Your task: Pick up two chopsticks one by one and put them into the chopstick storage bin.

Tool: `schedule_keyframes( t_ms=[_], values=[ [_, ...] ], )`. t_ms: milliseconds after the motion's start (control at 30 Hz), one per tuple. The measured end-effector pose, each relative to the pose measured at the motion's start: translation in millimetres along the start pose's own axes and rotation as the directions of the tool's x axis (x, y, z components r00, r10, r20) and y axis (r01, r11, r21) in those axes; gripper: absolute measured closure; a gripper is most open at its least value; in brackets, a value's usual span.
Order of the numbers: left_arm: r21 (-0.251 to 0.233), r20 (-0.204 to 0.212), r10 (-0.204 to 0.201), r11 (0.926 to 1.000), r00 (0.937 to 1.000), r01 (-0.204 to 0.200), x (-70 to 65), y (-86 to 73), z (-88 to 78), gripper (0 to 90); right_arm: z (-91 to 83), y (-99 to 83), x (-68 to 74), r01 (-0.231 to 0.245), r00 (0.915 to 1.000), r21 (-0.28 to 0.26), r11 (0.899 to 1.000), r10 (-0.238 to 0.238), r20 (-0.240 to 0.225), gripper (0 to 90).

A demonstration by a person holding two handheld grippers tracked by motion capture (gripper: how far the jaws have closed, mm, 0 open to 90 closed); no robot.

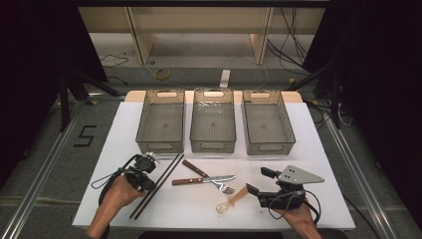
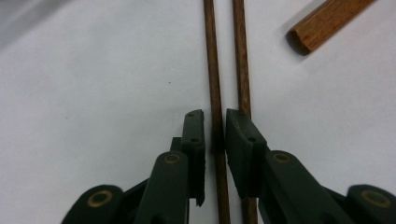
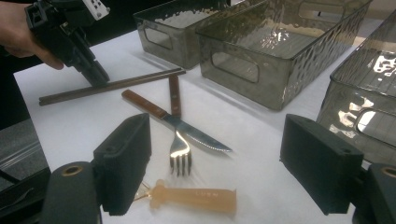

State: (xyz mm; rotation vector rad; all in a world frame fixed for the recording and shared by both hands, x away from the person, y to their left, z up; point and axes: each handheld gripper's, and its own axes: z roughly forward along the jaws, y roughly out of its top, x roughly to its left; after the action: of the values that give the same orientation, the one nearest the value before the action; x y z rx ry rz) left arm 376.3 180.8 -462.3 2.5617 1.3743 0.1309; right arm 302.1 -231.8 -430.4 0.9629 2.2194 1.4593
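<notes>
there were three clear bins [image 1: 160, 121] [image 1: 213, 120] [image 1: 267, 121], two dark chopsticks [image 1: 158, 185], one wooden-handled knife [image 1: 199, 180], one wooden-handled fork [image 1: 204, 174], one translucent spoon [image 1: 232, 199] and two handheld grippers [image 1: 151, 182] [image 1: 258, 181] on the table

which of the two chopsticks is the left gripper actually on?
The left chopstick in the left gripper view: it runs between the left gripper's fingers, which sit close on either side. The other chopstick passes outside, behind the right-hand finger.
</notes>
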Motion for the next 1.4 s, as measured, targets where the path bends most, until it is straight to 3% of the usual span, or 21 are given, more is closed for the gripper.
schedule_keyframes(
  t_ms=[267, 600, 733, 1133, 1400],
  values=[
    [-0.001, 0.003, -0.002, 1.0, 1.0, 0.002, 1.5, -0.8, -0.3, 82.5, 0.1, -0.2, -0.7, -0.005, 1.0, 0.004, 1.0, 0.005, 0.001, 25.6],
    [-0.024, 0.04, -0.056, 0.9981, 0.9976, 0.057, 6.6, -3.4, -0.1, 84.4, 0.3, -0.1, -0.7, -0.002, 1.0, 0.009, 1.0, 0.002, 0.003, 25.9],
    [-0.035, 0.028, -0.048, 0.9982, 0.9985, 0.049, 7.8, -3.8, -2.1, 84.6, 0.5, 0.0, -0.7, -0.002, 1.0, 0.01, 1.0, 0.002, 0.002, 25.9],
    [-0.095, 0.046, -0.018, 0.9952, 0.9988, 0.023, 9.9, -5.1, -29.1, 84.7, -0.6, 0.4, -0.9, -0.006, 1.0, 0.005, 1.0, 0.006, 0.0, 25.9],
    [-0.186, 0.074, 0.003, 0.9824, 0.9972, 0.011, 10.4, -3.9, -53.3, 84.7, -0.2, 0.3, -1.7, -0.011, 0.9999, 0.003, 1.0, 0.011, 0.001, 25.9]
  ],
)
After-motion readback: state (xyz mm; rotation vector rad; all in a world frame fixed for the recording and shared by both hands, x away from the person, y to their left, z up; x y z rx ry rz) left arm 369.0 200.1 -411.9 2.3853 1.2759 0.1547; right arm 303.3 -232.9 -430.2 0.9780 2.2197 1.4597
